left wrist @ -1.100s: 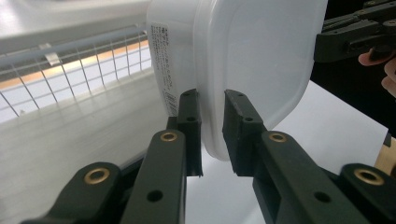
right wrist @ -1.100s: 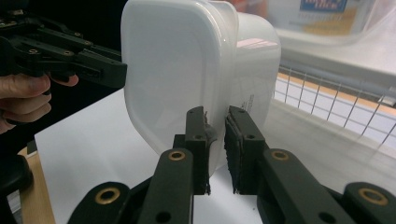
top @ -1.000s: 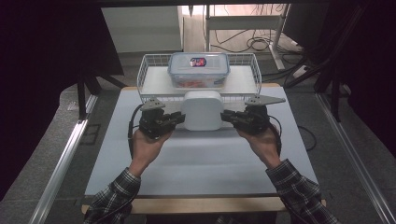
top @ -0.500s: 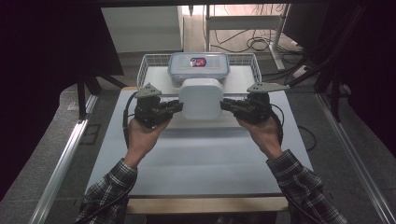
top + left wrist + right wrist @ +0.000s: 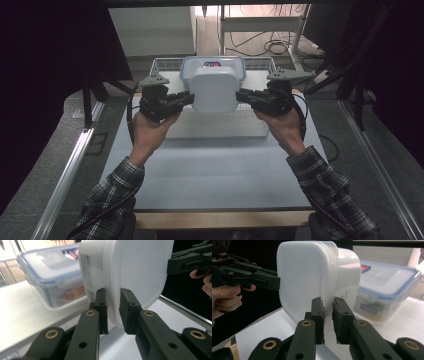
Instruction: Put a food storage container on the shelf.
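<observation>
A white lidded plastic container (image 5: 215, 90) hangs in the air, tipped on its side with its flat lid facing me. My left gripper (image 5: 190, 97) is shut on the left edge of its rim, and my right gripper (image 5: 240, 96) is shut on the right edge. In the left gripper view the jaws (image 5: 113, 310) pinch the rim of the container (image 5: 135, 272), with the other gripper (image 5: 190, 261) across from it. In the right gripper view the jaws (image 5: 327, 315) clamp the rim of the container (image 5: 304, 277).
Behind the white container, a clear box with a blue clip lid (image 5: 212, 64) sits in a wire basket (image 5: 162, 64) at the table's far edge. A white flat slab (image 5: 220, 129) lies under the hands. The grey table top (image 5: 215, 170) stretches toward me.
Both grippers have lifted the white container off the table and carried it away from me, toward the basket. It now covers part of the blue-lidded box.
</observation>
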### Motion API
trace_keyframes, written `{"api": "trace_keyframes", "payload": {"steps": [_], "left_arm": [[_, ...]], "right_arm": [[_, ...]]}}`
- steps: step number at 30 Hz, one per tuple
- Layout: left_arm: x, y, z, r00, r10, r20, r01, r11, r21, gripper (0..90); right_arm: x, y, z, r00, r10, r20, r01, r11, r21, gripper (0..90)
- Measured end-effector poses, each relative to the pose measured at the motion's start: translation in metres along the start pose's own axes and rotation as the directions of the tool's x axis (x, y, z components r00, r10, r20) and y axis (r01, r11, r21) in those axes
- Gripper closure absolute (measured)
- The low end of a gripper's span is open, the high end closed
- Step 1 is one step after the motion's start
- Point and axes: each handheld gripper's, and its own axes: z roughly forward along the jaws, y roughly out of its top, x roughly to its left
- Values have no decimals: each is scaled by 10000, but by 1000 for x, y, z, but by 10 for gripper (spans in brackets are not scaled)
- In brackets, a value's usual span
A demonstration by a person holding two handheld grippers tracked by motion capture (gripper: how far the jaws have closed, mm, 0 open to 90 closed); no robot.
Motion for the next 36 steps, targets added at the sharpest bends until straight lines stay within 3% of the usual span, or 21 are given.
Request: {"api": "trace_keyframes", "payload": {"steps": [11,21,36], "left_arm": [[11,30,-3,10000,32,-94,-34,9999,-169,779],[24,55,8,9999,-144,-43,144,9999,-18,777],[38,66,24,9976,-630,302,629,9980,51,766]], "right_arm": [[-7,33,7,9999,55,84,-53,9997,-234,791],[-20,50,13,9990,346,273,-338,9990,-302,788],[-38,61,23,9952,849,490,-847,9964,-53,765]]}}
